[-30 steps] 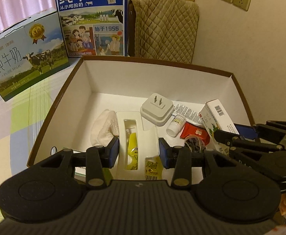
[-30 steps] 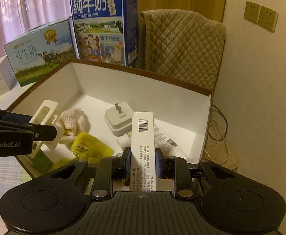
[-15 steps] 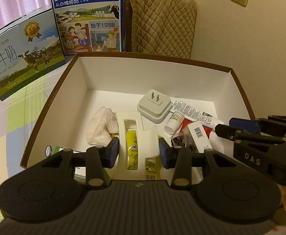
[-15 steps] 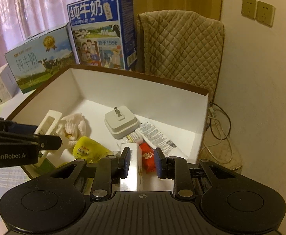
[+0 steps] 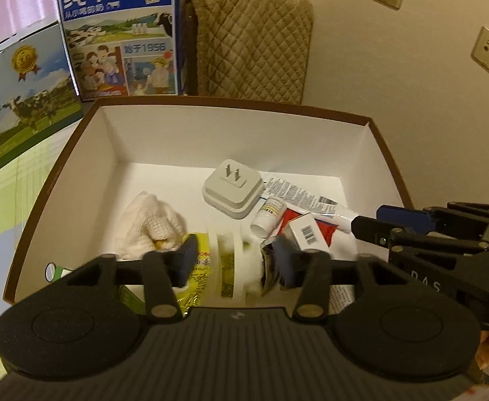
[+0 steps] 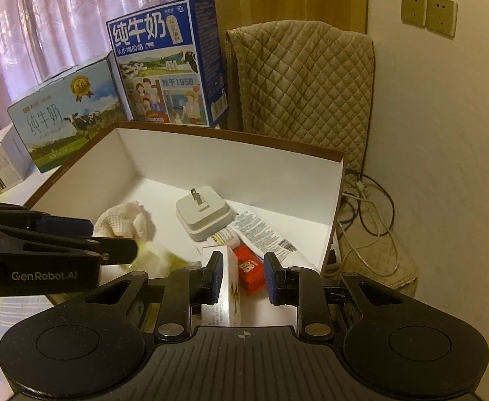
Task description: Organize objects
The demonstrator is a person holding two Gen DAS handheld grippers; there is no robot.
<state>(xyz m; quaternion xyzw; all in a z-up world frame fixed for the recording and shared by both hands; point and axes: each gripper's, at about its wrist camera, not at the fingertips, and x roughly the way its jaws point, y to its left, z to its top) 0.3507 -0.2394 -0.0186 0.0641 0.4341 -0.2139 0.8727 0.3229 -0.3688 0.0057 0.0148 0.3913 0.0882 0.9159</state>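
A brown-rimmed cardboard box (image 5: 231,103) (image 6: 231,137) with a white inside holds a plug adapter (image 5: 232,192) (image 6: 204,217), a white cloth (image 5: 147,224) (image 6: 124,220), a printed tube (image 5: 298,197) (image 6: 264,234), a small bottle (image 5: 268,214) and a red packet (image 6: 251,267). My left gripper (image 5: 234,260) (image 6: 110,239) is open over the near side. A blurred white plastic insert (image 5: 234,244) lies loose between its fingers, above a yellow packet (image 5: 201,267). My right gripper (image 6: 244,279) (image 5: 375,220) is open too. The white medicine box (image 6: 226,277) (image 5: 306,230) rests by its left finger.
Two milk cartons (image 5: 120,33) (image 5: 20,100) stand behind and left of the box. A quilted cover (image 6: 304,83) hangs at the back. Cables (image 6: 368,210) lie on the floor by the wall, right of the box.
My right gripper lowered the medicine box into the cardboard box and opened. The white insert, held in my left gripper before, has dropped out of it and blurs as it falls.
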